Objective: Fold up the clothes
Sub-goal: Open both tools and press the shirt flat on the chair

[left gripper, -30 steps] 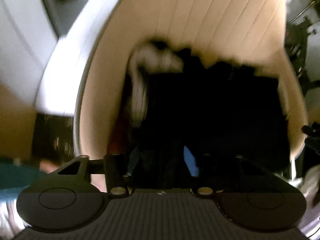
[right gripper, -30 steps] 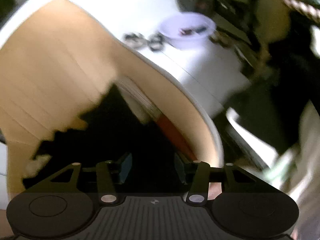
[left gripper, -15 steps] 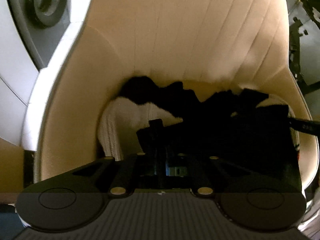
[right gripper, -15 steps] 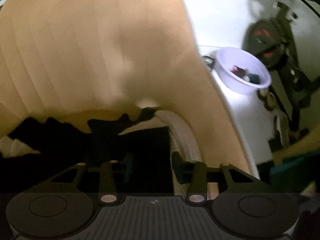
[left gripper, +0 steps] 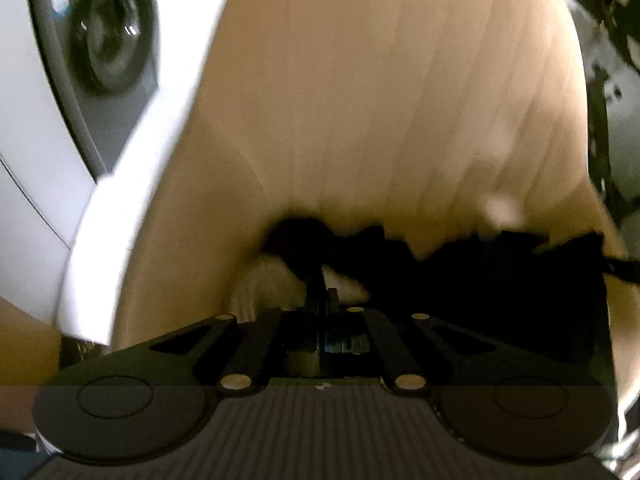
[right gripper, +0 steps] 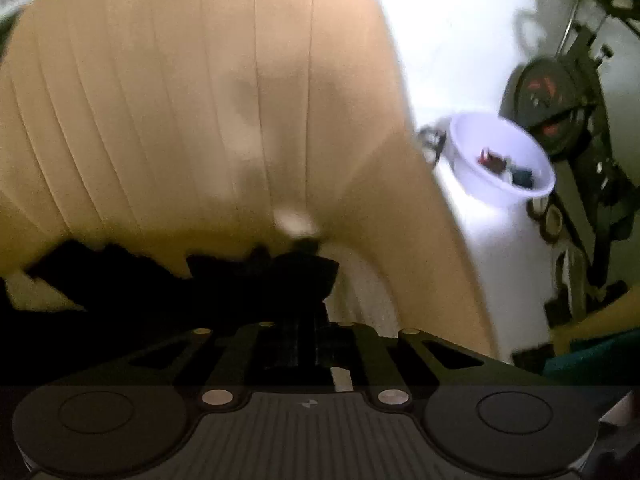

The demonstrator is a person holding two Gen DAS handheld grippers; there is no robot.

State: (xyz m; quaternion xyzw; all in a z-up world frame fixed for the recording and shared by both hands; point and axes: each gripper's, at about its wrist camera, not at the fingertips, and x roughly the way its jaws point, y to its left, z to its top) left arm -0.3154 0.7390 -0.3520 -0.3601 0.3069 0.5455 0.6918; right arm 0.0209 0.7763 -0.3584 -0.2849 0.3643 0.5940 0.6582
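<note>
A black garment (left gripper: 500,280) lies crumpled on the seat of a beige padded chair (left gripper: 400,100), on top of a white ribbed knit piece (left gripper: 260,280). My left gripper (left gripper: 322,286) is shut, its fingers pressed together on the garment's left edge. In the right wrist view the same black garment (right gripper: 240,280) spreads to the left, with the white knit (right gripper: 368,292) beside it on the right. My right gripper (right gripper: 308,314) is shut on the garment's right corner. Most of the cloth is too dark to show folds.
The chair back (right gripper: 160,100) rises close in front of both grippers. A washing machine door (left gripper: 108,36) sits at the left. At the right, a white basin (right gripper: 500,164) with small items rests on a white surface, with a dark machine (right gripper: 552,104) behind it.
The left gripper shut on the black cloth about half a second ago and still holds it. The right gripper was open until then and has now shut on the garment's right corner.
</note>
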